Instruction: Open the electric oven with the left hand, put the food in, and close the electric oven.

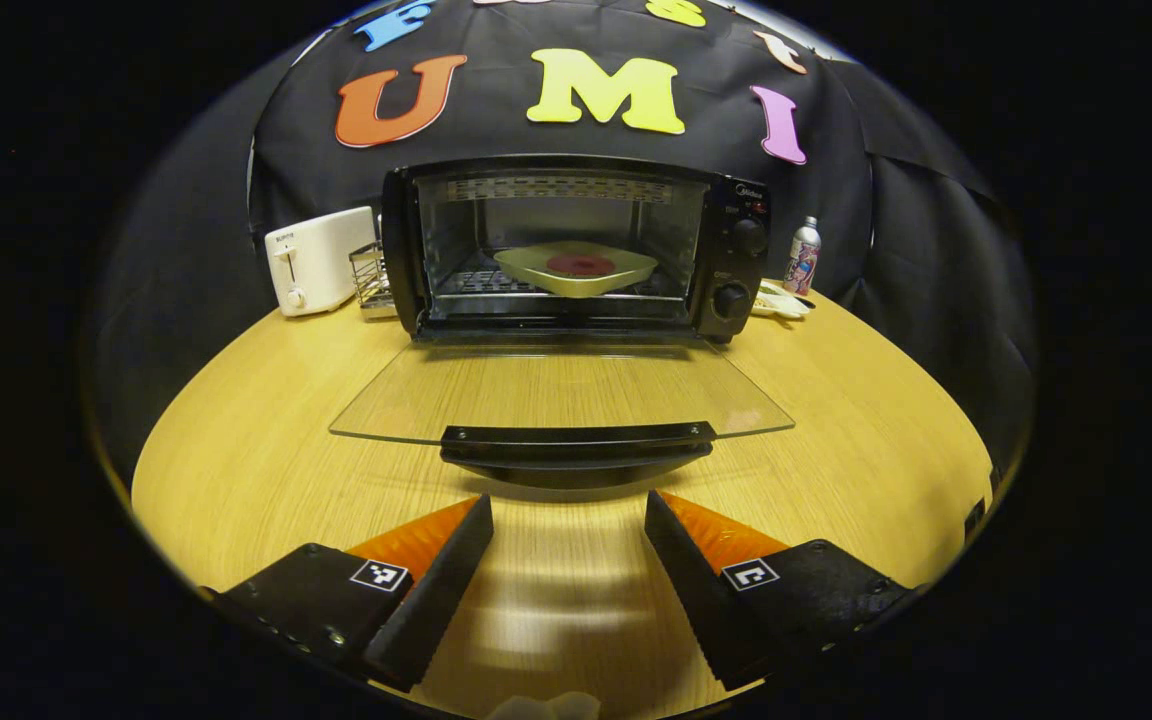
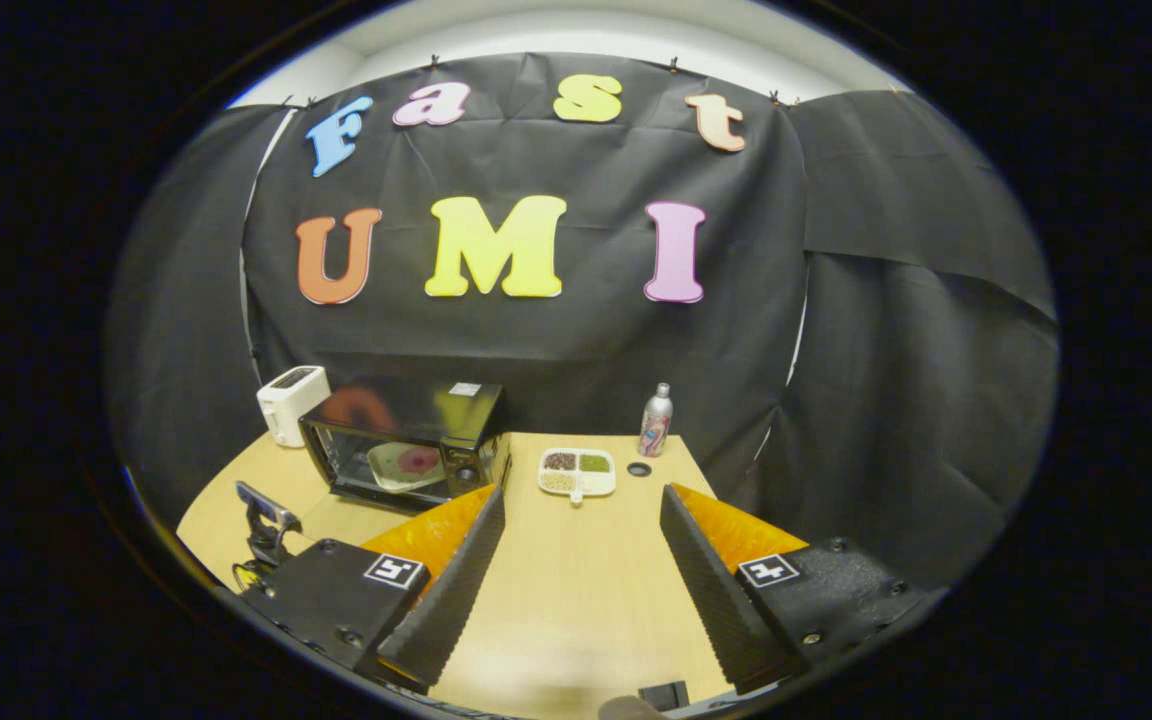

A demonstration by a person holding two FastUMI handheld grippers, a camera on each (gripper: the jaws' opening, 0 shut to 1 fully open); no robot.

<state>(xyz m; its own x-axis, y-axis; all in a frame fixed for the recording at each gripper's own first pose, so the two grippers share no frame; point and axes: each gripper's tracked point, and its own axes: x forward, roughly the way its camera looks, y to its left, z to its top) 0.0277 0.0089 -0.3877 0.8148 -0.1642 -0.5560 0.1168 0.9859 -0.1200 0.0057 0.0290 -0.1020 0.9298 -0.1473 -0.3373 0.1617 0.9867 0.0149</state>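
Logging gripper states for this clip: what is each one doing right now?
Left gripper: open, holding nothing, facing the oven door handle.
Right gripper: open, holding nothing, above the table.

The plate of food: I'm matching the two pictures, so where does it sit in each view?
Left gripper view: plate of food, upper centre, on the rack inside the open oven.
Right gripper view: plate of food, left of centre, inside the oven.
Shared landmark: white toaster beside the oven.
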